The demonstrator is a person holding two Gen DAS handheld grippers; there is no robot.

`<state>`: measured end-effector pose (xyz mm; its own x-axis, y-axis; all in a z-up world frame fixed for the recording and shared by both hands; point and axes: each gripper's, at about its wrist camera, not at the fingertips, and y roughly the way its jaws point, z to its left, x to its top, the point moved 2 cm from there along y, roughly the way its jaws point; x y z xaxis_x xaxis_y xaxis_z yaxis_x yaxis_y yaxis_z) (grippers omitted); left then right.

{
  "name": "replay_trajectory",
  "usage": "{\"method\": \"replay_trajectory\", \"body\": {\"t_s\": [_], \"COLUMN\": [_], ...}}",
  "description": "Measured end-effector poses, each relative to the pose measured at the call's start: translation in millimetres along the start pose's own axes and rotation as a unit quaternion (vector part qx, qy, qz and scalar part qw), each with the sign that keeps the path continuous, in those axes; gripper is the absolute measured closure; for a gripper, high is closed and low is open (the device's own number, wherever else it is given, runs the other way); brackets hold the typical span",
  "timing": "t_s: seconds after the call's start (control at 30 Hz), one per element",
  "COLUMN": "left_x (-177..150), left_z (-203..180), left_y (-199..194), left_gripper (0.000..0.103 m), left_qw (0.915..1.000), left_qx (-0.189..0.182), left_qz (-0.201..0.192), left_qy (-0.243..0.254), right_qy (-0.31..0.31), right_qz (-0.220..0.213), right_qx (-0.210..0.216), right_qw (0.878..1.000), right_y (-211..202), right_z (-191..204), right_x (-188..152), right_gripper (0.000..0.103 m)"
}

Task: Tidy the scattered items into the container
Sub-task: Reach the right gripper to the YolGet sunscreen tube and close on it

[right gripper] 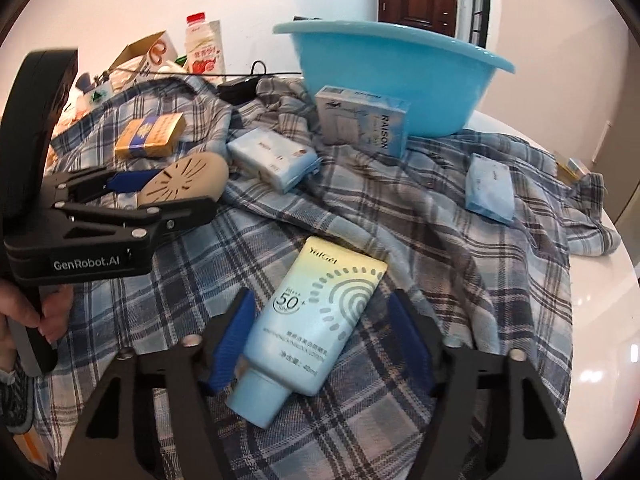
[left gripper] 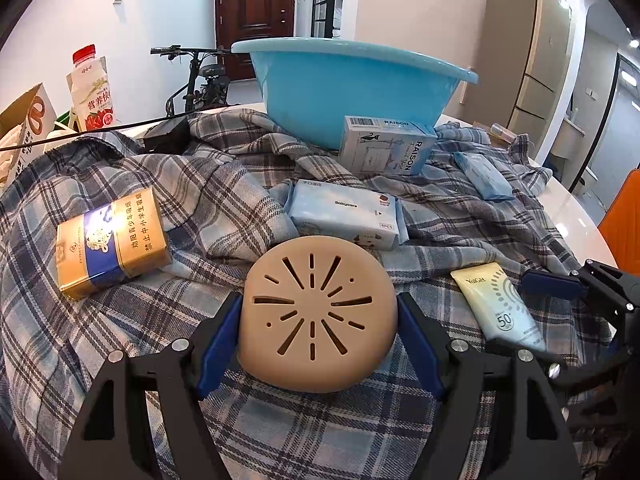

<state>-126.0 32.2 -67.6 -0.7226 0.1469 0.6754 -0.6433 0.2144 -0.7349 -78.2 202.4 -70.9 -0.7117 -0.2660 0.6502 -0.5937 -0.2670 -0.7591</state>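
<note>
My left gripper is shut on a tan round slotted case, its blue pads pressing both sides; the case also shows in the right wrist view. My right gripper is open around a sunscreen tube that lies flat on the plaid cloth; the pads stand apart from it. The tube also shows in the left wrist view. The blue basin stands at the back. Scattered on the cloth: a gold cigarette carton, a Babycare wipes pack, a RAISON box and a blue tissue pack.
A plaid shirt covers the white table. A milk bottle and a cardboard box stand at the back left, with a black adapter and cable. A bicycle and a door are behind.
</note>
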Motion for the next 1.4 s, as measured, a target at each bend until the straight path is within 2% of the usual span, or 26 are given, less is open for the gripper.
{"method": "replay_trajectory", "body": {"t_s": [0.17,0.23,0.43,0.53,0.63,0.67,0.77,0.97,1.1,1.4], "left_x": [0,0,-1,-1,-1,-1,-1,-1,-1,-1], "left_z": [0,0,0,-1,-1,-1,-1,-1,-1,-1], "left_y": [1,2,2,2,3,3,3,2,2,2], "left_gripper": [0.025,0.025,0.025,0.025,0.025,0.025,0.025,0.024,0.024,0.024], "left_qw": [1.0000,1.0000,1.0000,1.0000,0.9999,0.9999,0.9999,1.0000,1.0000,1.0000], "left_qx": [-0.001,-0.001,-0.001,-0.002,-0.002,-0.002,-0.003,-0.003,-0.003,-0.002], "left_qz": [0.004,0.004,0.007,0.007,0.009,0.009,0.010,0.007,0.008,0.007], "left_qy": [0.000,0.000,0.003,0.004,0.005,0.005,0.006,0.005,0.006,0.006], "right_qy": [0.004,0.004,-0.002,-0.006,-0.014,-0.014,-0.010,-0.013,-0.040,-0.055], "right_qz": [0.003,0.007,0.021,0.023,0.024,0.024,0.020,0.016,0.016,0.019], "right_qx": [-0.009,-0.020,-0.013,-0.006,-0.012,-0.012,-0.013,0.018,0.039,0.014], "right_qw": [1.000,1.000,1.000,1.000,1.000,1.000,1.000,1.000,0.998,0.998], "right_y": [0,1,5,7,7,7,5,3,2,2], "right_z": [-1,-1,-1,1,4,4,3,4,16,21], "right_x": [0,0,-2,-2,-3,-3,-4,-4,-7,-9], "right_gripper": [0.050,0.050,0.049,0.041,0.040,0.040,0.051,0.055,0.056,0.053]}}
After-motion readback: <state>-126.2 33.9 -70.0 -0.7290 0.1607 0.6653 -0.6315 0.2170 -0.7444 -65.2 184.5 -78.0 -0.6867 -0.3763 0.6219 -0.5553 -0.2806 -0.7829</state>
